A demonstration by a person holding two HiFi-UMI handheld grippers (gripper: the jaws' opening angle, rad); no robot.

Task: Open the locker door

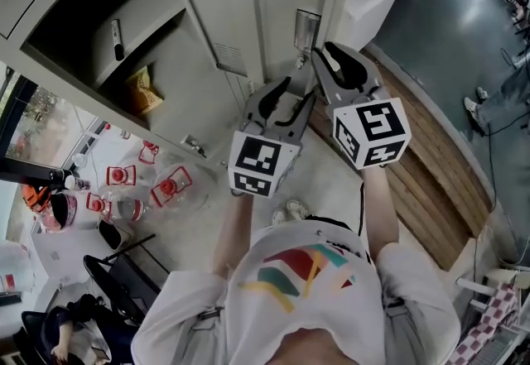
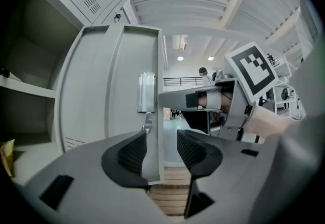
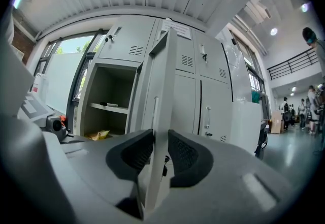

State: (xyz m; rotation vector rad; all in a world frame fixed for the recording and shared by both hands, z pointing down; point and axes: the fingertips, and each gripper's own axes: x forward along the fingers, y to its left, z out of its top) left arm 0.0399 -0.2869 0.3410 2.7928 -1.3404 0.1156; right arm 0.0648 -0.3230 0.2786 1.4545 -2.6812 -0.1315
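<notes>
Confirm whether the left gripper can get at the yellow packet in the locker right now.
Probably yes. The locker door stands wide open, so the yellow packet lies exposed; the left gripper only straddles the door's edge, jaws open, and must back off first.

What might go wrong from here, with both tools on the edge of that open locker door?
The left gripper only straddles the locker door, with a gap on one side, so it may slip off. The right gripper pinches just the thin edge; a tug might break that grip. The two sit close together and might bump.
</notes>
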